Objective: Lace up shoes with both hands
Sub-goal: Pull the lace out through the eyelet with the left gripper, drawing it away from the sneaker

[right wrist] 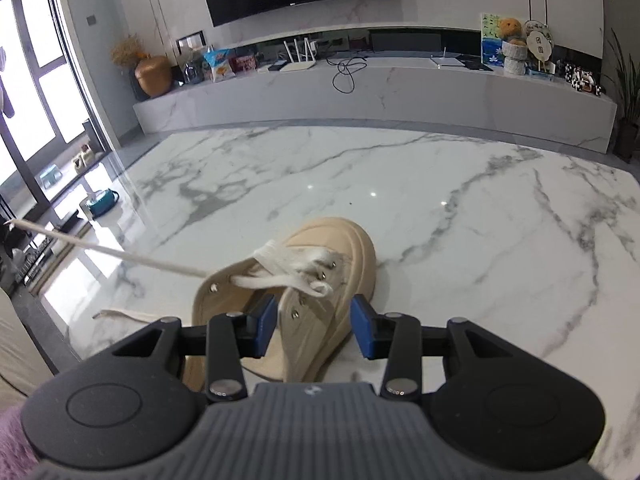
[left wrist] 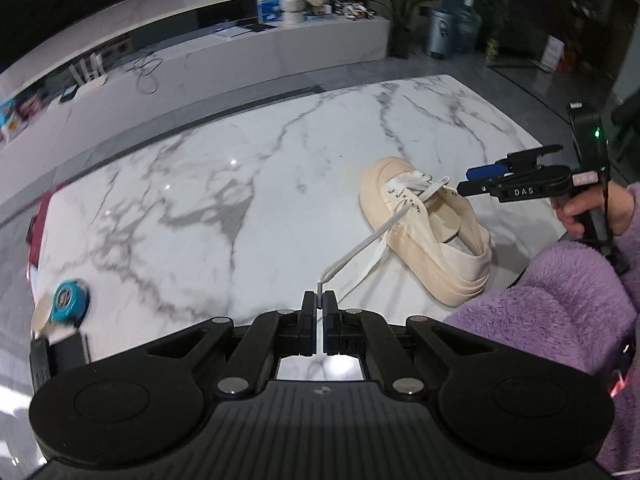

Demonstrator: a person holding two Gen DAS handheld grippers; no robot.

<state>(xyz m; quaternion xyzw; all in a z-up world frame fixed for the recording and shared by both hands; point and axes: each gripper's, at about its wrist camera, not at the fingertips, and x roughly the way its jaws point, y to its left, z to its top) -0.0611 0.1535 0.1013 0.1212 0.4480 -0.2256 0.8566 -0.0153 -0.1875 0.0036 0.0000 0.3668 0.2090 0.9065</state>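
Note:
A cream canvas shoe [left wrist: 424, 236] lies on the marble table [left wrist: 200, 200], toe pointing away. My left gripper [left wrist: 319, 300] is shut on the tip of a white lace [left wrist: 360, 248], which runs taut from an eyelet on the shoe's left side. A second flat lace end [left wrist: 366, 270] trails loose on the table beside the shoe. In the right wrist view the shoe [right wrist: 320, 280] sits just ahead of my right gripper [right wrist: 314, 316], whose blue pads [right wrist: 266, 316] stand apart over the tongue and eyelets with nothing held. The taut lace [right wrist: 120, 254] stretches off to the left.
A blue tape roll [left wrist: 70, 300] rests near the table's left edge. A person's purple fleece sleeve [left wrist: 560, 300] fills the lower right, with a hand [left wrist: 592, 212] holding the right gripper's handle. A long marble TV bench [right wrist: 360, 92] stands beyond the table.

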